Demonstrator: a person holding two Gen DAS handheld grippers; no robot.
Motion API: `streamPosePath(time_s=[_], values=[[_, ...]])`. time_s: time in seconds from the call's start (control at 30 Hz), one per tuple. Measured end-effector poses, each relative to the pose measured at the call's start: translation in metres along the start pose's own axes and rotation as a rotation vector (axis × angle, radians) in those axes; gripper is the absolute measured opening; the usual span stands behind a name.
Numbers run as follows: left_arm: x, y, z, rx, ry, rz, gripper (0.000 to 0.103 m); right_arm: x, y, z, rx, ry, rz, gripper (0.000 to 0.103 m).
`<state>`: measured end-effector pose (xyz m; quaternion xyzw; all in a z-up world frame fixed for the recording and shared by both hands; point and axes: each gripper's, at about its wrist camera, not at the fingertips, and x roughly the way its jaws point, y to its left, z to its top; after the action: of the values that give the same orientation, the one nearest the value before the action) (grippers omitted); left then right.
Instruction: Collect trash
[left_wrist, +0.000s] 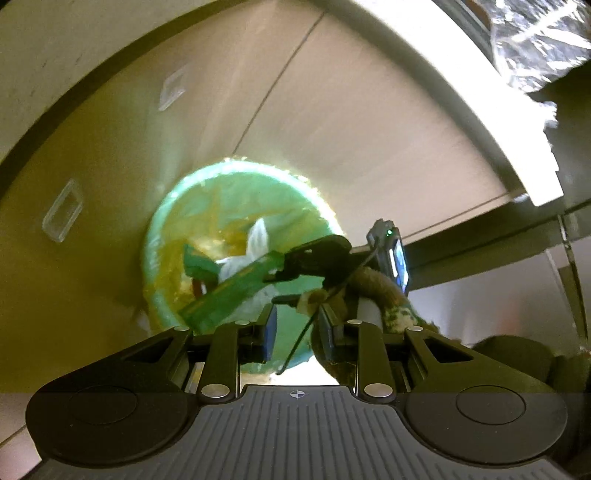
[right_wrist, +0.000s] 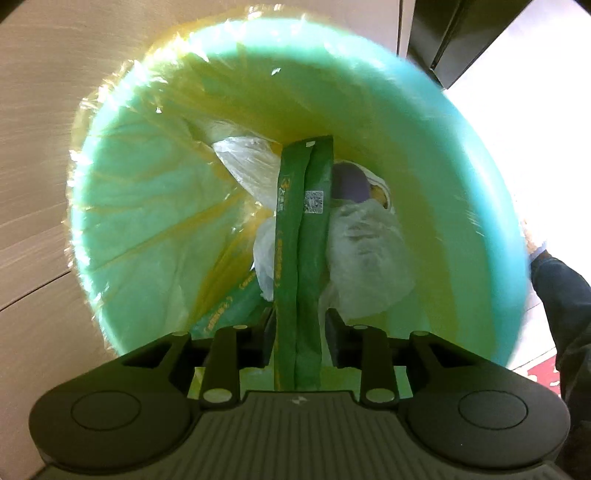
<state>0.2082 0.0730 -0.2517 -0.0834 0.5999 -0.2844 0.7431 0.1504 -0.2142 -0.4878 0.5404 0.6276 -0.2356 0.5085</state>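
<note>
A green trash bin (right_wrist: 461, 192) lined with a yellow plastic bag stands on the floor; it also shows in the left wrist view (left_wrist: 166, 229). Inside lie crumpled clear plastic bags (right_wrist: 369, 258) and other trash. My right gripper (right_wrist: 297, 328) hangs over the bin mouth with a long green wrapper (right_wrist: 301, 240) standing between its fingers, which look slightly parted around it. In the left wrist view the right gripper (left_wrist: 291, 267) holds that wrapper (left_wrist: 229, 291) over the bin. My left gripper (left_wrist: 295, 332) is open and empty, above the bin's near side.
Pale floor tiles (left_wrist: 351, 129) surround the bin. A white ledge (left_wrist: 461, 110) curves at upper right with crinkled foil (left_wrist: 535, 37) beyond it. A dark cabinet edge (right_wrist: 443, 44) and the person's dark sleeve (right_wrist: 565, 295) are at the right.
</note>
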Motion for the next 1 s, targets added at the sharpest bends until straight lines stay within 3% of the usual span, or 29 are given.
streamPosePath(time_s=[0.17, 0.27, 0.4, 0.47, 0.5, 0.57, 0.63, 0.73, 0.87, 1.0], values=[[-0.016, -0.020, -0.003, 0.021, -0.083, 0.002, 0.028, -0.052, 0.005, -0.018, -0.093, -0.038, 0.027, 0.028], [-0.032, -0.039, -0.011, 0.019, -0.203, 0.076, 0.028, -0.104, 0.017, -0.034, -0.253, -0.098, 0.085, 0.028], [-0.058, -0.073, -0.042, -0.037, -0.386, 0.194, 0.028, -0.188, 0.037, -0.072, -0.647, -0.280, 0.112, 0.029], [-0.074, -0.101, -0.062, -0.038, -0.478, 0.246, 0.028, -0.235, 0.037, -0.105, -0.901, -0.423, 0.135, 0.031], [-0.083, -0.117, -0.072, -0.040, -0.518, 0.269, 0.028, -0.262, 0.031, -0.126, -1.048, -0.516, 0.158, 0.034], [-0.096, -0.152, -0.096, -0.028, -0.604, 0.307, 0.028, -0.307, 0.011, -0.162, -1.265, -0.671, 0.176, 0.062], [-0.105, -0.187, -0.118, 0.007, -0.676, 0.364, 0.028, -0.350, -0.019, -0.189, -1.416, -0.790, 0.227, 0.076], [-0.112, -0.233, -0.148, 0.002, -0.741, 0.424, 0.023, -0.393, -0.062, -0.207, -1.529, -0.871, 0.314, 0.090], [-0.128, -0.275, -0.171, -0.011, -0.817, 0.450, 0.019, -0.428, -0.091, -0.209, -1.592, -0.832, 0.348, 0.091], [-0.163, -0.316, -0.167, -0.007, -0.951, 0.603, 0.018, -0.464, -0.091, -0.214, -1.603, -0.842, 0.471, 0.091]])
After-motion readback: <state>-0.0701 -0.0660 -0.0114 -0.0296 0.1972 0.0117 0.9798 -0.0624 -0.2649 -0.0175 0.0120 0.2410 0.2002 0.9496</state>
